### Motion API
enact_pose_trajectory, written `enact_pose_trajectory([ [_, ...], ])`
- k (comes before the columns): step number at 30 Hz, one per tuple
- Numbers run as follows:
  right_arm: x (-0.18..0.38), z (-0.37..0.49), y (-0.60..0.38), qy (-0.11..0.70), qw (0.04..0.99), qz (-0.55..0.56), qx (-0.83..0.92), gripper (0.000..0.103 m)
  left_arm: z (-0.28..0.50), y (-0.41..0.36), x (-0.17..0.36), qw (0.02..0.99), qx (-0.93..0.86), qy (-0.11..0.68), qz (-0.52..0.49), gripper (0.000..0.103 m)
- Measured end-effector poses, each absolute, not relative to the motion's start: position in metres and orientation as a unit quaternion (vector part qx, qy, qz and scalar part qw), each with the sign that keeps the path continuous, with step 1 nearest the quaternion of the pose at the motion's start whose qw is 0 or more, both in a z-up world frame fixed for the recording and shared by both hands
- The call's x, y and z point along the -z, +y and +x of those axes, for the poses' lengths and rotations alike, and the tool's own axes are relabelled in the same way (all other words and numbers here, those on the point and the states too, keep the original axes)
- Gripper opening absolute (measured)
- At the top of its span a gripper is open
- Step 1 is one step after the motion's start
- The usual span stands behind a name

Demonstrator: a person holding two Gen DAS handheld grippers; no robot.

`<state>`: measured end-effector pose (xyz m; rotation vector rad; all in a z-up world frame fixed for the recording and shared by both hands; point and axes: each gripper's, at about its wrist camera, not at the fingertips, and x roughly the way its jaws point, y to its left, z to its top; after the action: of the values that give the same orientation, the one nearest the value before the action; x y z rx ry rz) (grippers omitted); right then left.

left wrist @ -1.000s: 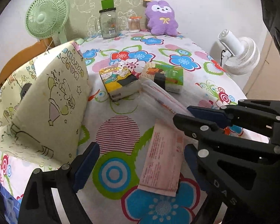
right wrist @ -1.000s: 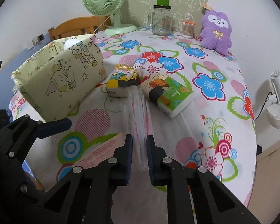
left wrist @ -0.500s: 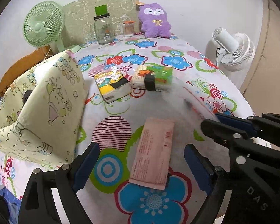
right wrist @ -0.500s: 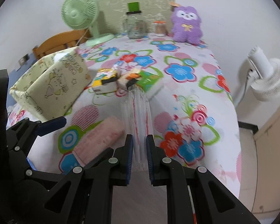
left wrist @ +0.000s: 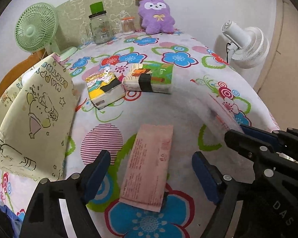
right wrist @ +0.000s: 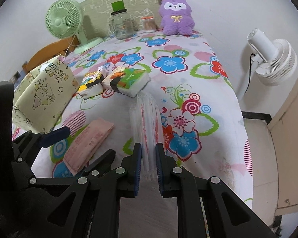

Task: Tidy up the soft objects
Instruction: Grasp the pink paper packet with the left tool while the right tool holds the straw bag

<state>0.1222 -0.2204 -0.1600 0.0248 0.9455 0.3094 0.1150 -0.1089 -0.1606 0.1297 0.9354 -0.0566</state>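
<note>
While the clear pack (right wrist: 147, 123) juts forward over the floral tabletop (right wrist: 204, 73), the right gripper (right wrist: 148, 158) has its jaws nearly closed on the pack's near end, both blue pads pressed to its sides. Whether the pack's far end touches the cloth cannot be told. This gripper points toward the back wall and sits low at the near right part of the tabletop; in the left wrist view it (left wrist: 248, 132) shows at the right edge with the pack (left wrist: 222, 111) reaching away from it.

Left of it, the left gripper (left wrist: 151, 172) has its jaws spread wide and grips nothing. It hovers with a finger on either side of the pink packet (left wrist: 149, 166), which lies flat on the cloth, and touches neither edge as far as can be seen.

Farther back, the yellow tissue pack (left wrist: 104, 87) and the green tissue pack (left wrist: 149, 78) lie side by side, close or touching. A cream bag (left wrist: 35, 117) stands at the left. Along the back are a green fan (left wrist: 36, 29), a jar (left wrist: 100, 28) and a purple plush (left wrist: 157, 15); a white fan (left wrist: 246, 43) stands off the right edge.
</note>
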Motion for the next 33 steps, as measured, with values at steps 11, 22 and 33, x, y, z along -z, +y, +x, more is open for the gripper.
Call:
enact_pose_trajectory([
  [11, 0.16, 0.123, -0.22, 0.456, 0.879, 0.023, -0.139, 0.017, 0.109, -0.107, 0.159, 0.887, 0.045, 0.458, 0.031, 0.064],
  [22, 0.157, 0.116, -0.21, 0.458, 0.878, 0.012, -0.136, 0.019, 0.099, -0.104, 0.155, 0.886, 0.059, 0.459, 0.035, 0.041],
  [33, 0.153, 0.12, -0.197, 0.461, 0.877, 0.001, -0.134, 0.034, 0.098, -0.091, 0.151, 0.89, 0.051, 0.451, 0.039, 0.041],
])
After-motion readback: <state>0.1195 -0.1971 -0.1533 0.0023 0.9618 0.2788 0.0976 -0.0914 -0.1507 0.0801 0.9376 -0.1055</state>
